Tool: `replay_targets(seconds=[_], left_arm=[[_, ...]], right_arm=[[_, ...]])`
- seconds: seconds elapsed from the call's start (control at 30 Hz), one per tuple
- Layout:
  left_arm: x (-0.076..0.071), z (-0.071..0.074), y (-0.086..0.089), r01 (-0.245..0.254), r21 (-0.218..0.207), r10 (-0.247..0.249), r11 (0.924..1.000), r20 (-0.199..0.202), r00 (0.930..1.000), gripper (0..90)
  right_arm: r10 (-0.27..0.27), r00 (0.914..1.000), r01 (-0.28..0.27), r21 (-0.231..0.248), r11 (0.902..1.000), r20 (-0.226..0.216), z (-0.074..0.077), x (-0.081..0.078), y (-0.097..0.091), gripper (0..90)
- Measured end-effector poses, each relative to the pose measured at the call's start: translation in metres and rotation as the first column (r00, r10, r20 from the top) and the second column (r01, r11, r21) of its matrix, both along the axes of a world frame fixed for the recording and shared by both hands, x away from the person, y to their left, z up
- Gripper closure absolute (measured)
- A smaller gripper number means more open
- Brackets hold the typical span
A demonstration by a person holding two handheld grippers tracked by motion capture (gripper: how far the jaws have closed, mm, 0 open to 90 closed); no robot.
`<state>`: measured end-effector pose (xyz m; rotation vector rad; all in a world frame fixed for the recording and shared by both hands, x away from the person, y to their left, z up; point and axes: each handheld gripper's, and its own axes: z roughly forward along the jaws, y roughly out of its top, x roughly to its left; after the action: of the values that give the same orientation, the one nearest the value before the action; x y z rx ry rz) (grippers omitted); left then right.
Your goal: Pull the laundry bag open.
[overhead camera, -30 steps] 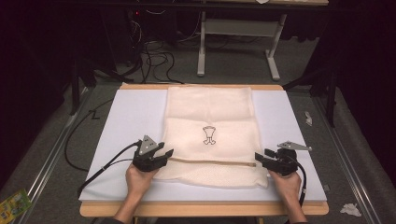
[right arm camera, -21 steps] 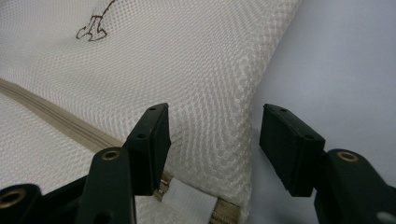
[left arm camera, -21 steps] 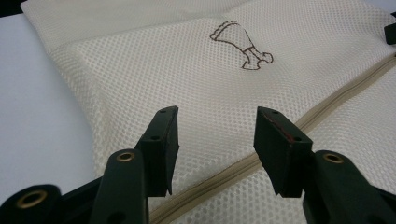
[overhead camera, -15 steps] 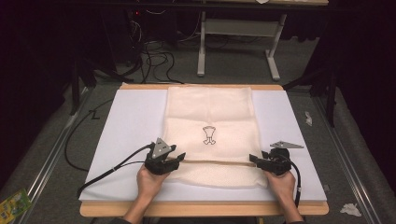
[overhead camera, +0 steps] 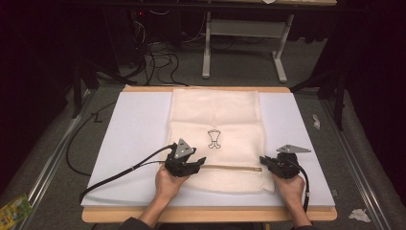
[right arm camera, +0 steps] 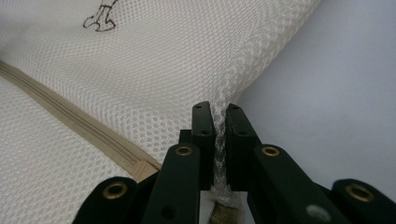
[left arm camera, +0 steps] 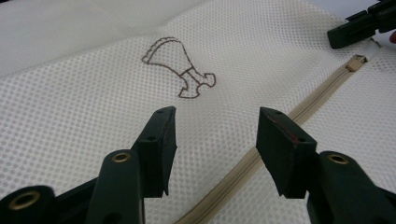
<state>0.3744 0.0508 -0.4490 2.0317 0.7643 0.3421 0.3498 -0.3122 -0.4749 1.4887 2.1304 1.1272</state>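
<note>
A cream mesh bag (overhead camera: 215, 115) lies flat on the white board (overhead camera: 134, 134), with a brown outline emblem (overhead camera: 214, 139) and a tan zipper (overhead camera: 230, 167) across its near part. My left gripper (overhead camera: 201, 162) hovers over the zipper's left end. Its jaws have just been opening and stand open (left arm camera: 215, 133) with nothing between them, the zipper (left arm camera: 308, 105) running under the right one. My right gripper (overhead camera: 263, 160) has just been closing. It is shut (right arm camera: 219, 114) on a pinched fold of the bag's right edge, beside the zipper's end (right arm camera: 140, 168).
The board rests on a wooden table (overhead camera: 206, 215) whose front edge is near my forearms. Black cables (overhead camera: 119, 170) trail off the left side. White scraps (overhead camera: 316, 120) lie to the right on the grey floor; a metal table frame (overhead camera: 244, 28) stands behind.
My left hand has moved right, from the bag's left edge onto the bag over the zipper. The right gripper's jaws have closed on the bag's right edge.
</note>
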Motion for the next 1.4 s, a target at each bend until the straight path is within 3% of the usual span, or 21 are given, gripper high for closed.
replay_targets(seconds=[0.23,0.33,0.53,0.63,0.73,0.9,1.0,1.1,1.23,1.4], left_arm=[[0.002,0.003,-0.012,0.022,-0.020,-0.022,0.9996,-0.023,0.9995,44.2],[0.002,0.005,-0.020,0.028,0.015,-0.027,0.9995,-0.025,0.9993,42.1],[0.000,0.006,-0.036,0.070,0.012,-0.069,0.9975,-0.030,0.9972,41.2],[0.001,0.004,-0.042,0.083,0.001,-0.082,0.9966,-0.054,0.9951,41.1],[0.000,0.005,-0.050,0.102,0.013,-0.101,0.9947,-0.050,0.9936,40.8],[0.002,0.002,-0.056,0.098,-0.029,-0.100,0.9948,-0.080,0.9918,40.5],[-0.004,0.001,-0.067,0.114,0.017,-0.113,0.9933,-0.066,0.9914,51.7],[-0.008,0.001,-0.076,0.132,0.032,-0.130,0.9907,-0.057,0.9898,54.0],[-0.008,0.002,-0.082,0.135,0.010,-0.134,0.9908,-0.068,0.9886,55.2],[-0.011,0.004,-0.090,0.142,0.018,-0.141,0.9897,-0.049,0.9888,56.6]], right_arm=[[0.008,0.9999,-0.008,0.015,0.9999,0.012,0.006,0.000,-0.003,86.4],[0.011,0.9997,-0.011,0.022,0.9997,0.020,0.010,-0.001,-0.003,86.6],[0.021,0.9993,-0.022,0.036,0.9991,0.031,0.016,-0.001,-0.005,86.8],[0.021,0.9993,-0.022,0.051,0.9985,0.030,0.016,-0.001,-0.006,86.8],[0.023,0.9991,-0.025,0.050,0.9984,0.035,0.019,-0.001,-0.005,86.8],[0.026,0.9991,-0.028,0.051,0.9983,0.034,0.019,0.001,-0.007,86.8],[0.037,0.9986,-0.039,0.056,0.9977,0.039,0.021,0.001,-0.008,87.2],[0.038,0.9988,-0.041,0.072,0.9966,0.029,0.023,0.001,-0.009,87.4],[0.046,0.9979,-0.049,0.070,0.9963,0.046,0.027,0.002,-0.008,87.5],[0.047,0.9980,-0.050,0.066,0.9966,0.043,0.029,0.003,-0.008,87.6]])
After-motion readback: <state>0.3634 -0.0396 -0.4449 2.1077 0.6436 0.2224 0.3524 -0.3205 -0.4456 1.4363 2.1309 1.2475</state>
